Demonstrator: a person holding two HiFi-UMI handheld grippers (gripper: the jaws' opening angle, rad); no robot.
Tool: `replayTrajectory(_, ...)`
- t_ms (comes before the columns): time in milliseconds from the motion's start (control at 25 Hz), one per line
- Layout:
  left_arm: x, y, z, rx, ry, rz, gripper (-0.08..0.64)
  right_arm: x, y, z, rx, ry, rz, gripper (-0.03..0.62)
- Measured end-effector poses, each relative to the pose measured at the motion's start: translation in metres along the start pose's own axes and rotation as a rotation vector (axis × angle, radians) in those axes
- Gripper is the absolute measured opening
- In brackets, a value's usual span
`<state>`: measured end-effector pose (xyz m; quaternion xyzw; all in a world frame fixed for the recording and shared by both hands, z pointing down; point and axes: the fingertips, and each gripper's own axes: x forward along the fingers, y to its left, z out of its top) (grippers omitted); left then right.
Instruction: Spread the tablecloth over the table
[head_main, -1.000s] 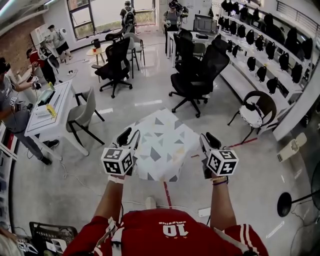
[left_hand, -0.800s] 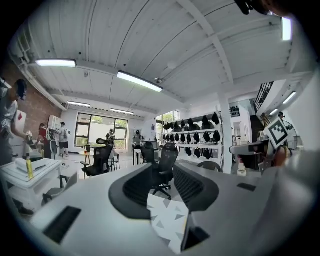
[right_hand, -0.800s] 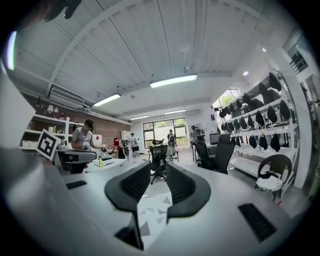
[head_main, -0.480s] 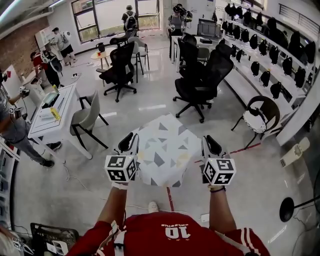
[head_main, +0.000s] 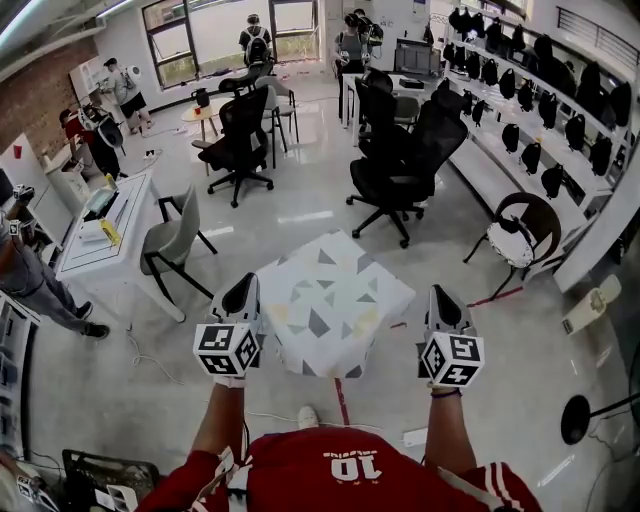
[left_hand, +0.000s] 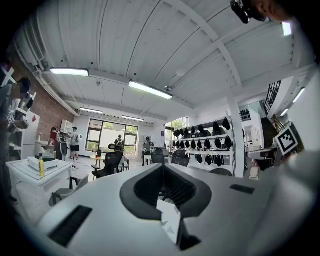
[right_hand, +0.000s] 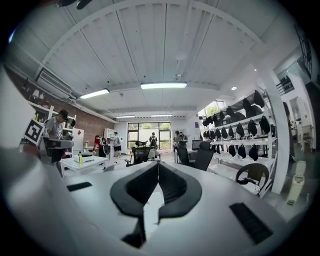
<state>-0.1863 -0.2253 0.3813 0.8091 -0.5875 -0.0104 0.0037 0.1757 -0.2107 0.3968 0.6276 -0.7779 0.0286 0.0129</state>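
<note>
A white tablecloth (head_main: 335, 305) with grey and yellow triangles lies over a small table in front of me in the head view. My left gripper (head_main: 243, 288) is level at the cloth's left corner, jaws shut. In the left gripper view a strip of the patterned tablecloth (left_hand: 169, 220) sits between the shut jaws (left_hand: 161, 167). My right gripper (head_main: 441, 297) is shut too and stands a little to the right of the cloth's right corner. In the right gripper view only plain white shows behind its closed tips (right_hand: 158, 165).
Black office chairs (head_main: 400, 165) stand beyond the table. A grey chair (head_main: 172, 240) and a white desk (head_main: 100, 235) are at the left. Shelves of black headsets (head_main: 520, 130) line the right wall. A red line (head_main: 340, 398) is taped on the floor. People stand at the far left and back.
Both grippers went from open to shut. They rose and drew apart, the left one leftward, the right one rightward off the cloth's corner. The cloth now looks wider.
</note>
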Motion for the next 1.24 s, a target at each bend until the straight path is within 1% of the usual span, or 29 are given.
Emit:
replayTrajectory(120, 0.000, -0.007, -0.009, -0.005, 0.009, -0.031, 0.009, 0.001, 0.003, -0.002, -0.010, -0.009, 0.008, 0.015)
replayTrajectory(200, 0.001, -0.010, -0.014, -0.002, 0.012, -0.038, 0.009, 0.002, 0.006, -0.003, -0.021, -0.009, 0.012, 0.015)
replayTrajectory(400, -0.002, -0.006, -0.019, -0.010, 0.011, -0.023, 0.009, 0.005, 0.010, -0.010, -0.022, 0.004, 0.014, 0.014)
replayTrajectory(560, -0.002, -0.005, -0.024, -0.050, 0.031, -0.043, 0.009, 0.008, 0.013, -0.013, -0.010, 0.020, 0.019, 0.014)
replayTrajectory(760, -0.004, -0.004, -0.028, -0.028, 0.052, -0.028, 0.009, 0.008, 0.016, -0.015, -0.009, 0.025, 0.020, 0.014)
replayTrajectory(920, -0.002, -0.001, -0.030, -0.035, 0.064, -0.022, 0.009, 0.008, 0.016, -0.015, -0.004, 0.016, 0.020, 0.014)
replayTrajectory(1080, 0.000, -0.004, -0.033, -0.030, 0.075, -0.042, 0.009, 0.008, 0.019, -0.015, -0.004, 0.016, 0.025, 0.014)
replayTrajectory(1240, 0.002, -0.010, -0.037, -0.054, 0.083, -0.078, 0.009, 0.010, 0.021, -0.018, -0.006, 0.023, 0.032, 0.014)
